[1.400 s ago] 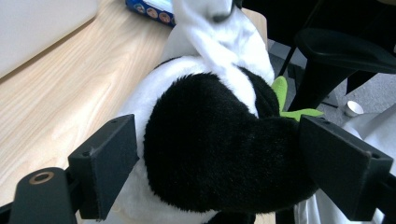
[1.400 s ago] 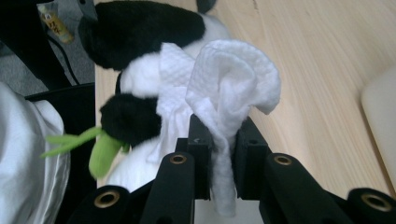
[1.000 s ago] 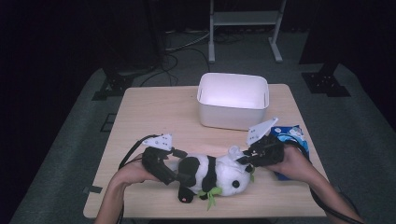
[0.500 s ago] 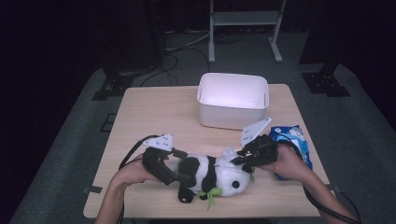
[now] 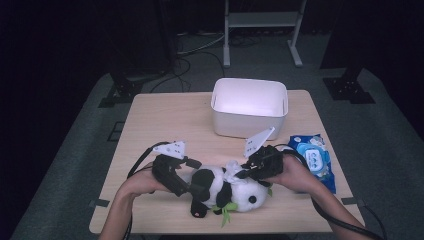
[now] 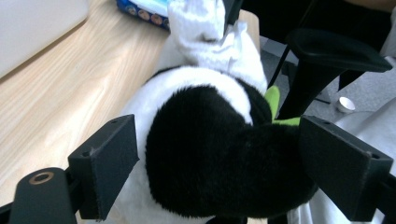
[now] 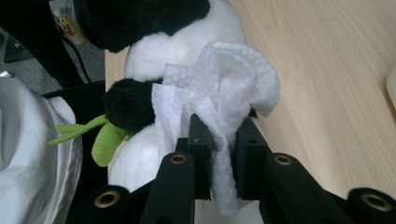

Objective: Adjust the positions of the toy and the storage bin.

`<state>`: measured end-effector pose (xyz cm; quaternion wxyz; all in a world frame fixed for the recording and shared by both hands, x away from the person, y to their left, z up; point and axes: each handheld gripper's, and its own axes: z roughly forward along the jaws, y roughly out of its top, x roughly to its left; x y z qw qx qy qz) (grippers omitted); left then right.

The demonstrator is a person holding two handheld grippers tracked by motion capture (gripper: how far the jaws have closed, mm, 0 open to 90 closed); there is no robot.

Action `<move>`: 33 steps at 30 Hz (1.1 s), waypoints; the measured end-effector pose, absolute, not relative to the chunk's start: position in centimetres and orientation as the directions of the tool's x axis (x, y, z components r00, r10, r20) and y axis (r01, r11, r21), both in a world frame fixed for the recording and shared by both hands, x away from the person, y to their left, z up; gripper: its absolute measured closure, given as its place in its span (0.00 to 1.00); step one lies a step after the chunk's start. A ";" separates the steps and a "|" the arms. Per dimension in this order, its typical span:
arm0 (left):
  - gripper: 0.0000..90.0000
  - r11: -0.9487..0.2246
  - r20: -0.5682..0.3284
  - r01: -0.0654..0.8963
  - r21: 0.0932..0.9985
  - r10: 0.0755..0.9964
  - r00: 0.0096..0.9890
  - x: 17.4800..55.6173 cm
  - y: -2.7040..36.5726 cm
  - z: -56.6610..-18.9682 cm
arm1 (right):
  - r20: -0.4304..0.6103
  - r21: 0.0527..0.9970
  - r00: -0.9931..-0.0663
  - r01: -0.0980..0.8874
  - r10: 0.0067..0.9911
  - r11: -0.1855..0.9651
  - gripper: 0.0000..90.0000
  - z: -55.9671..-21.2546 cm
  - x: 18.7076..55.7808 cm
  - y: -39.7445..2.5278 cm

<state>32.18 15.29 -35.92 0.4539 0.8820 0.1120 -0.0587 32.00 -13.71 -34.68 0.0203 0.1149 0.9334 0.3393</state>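
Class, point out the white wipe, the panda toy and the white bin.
white wipe (image 7: 233, 88), right gripper view, bunched top.
panda toy (image 5: 245, 192), high view, white head.
white bin (image 5: 248, 127), high view, front wall.

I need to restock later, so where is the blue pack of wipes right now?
In the high view the blue pack of wipes lies near the table's right edge, just right of the right gripper and in front of the white bin.

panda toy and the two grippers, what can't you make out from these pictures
- High view: whether the left gripper presses the panda toy; too small.
- Left gripper view: the panda's face, turned away.
- Right gripper view: the white wipe covers the panda's head.
- High view: the blue packet print is too small.
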 end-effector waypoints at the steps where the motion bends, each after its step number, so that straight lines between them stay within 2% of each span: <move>1: 0.14 -0.567 -0.200 0.247 0.786 0.145 0.969 32.3 15.2 -35.7 | 0.039 0.637 -0.973 0.200 0.228 0.744 0.88 -34.7 32.0 -13.7; 4: 0.15 -0.583 -0.182 0.250 0.773 0.174 0.968 32.8 14.7 -35.4 | 0.054 0.639 -0.974 0.201 0.218 0.743 0.87 -34.8 31.9 -13.6; 16: 0.14 -0.685 -0.185 0.238 0.689 0.151 0.971 33.0 12.4 -36.4 | 0.052 0.641 -0.977 0.190 0.205 0.744 0.87 -34.9 31.6 -13.3; 20: 0.11 -0.720 -0.175 0.233 0.654 0.156 0.972 33.0 11.5 -36.9 | 0.054 0.641 -0.979 0.186 0.198 0.745 0.87 -34.9 31.6 -13.2; 27: 0.10 -0.741 -0.172 0.229 0.631 0.154 0.973 33.2 10.7 -37.6 | 0.051 0.646 -0.979 0.184 0.198 0.741 0.87 -35.0 31.7 -13.2; 30: 0.15 -0.742 -0.164 0.226 0.631 0.157 0.974 33.3 10.7 -37.7 | 0.040 0.648 -0.979 0.179 0.202 0.740 0.87 -34.9 31.7 -13.2; 33: 0.26 -0.730 -0.171 0.239 0.640 0.167 0.971 33.4 10.9 -37.5 | 0.035 0.654 -0.977 0.180 0.209 0.735 0.87 -34.9 31.7 -13.3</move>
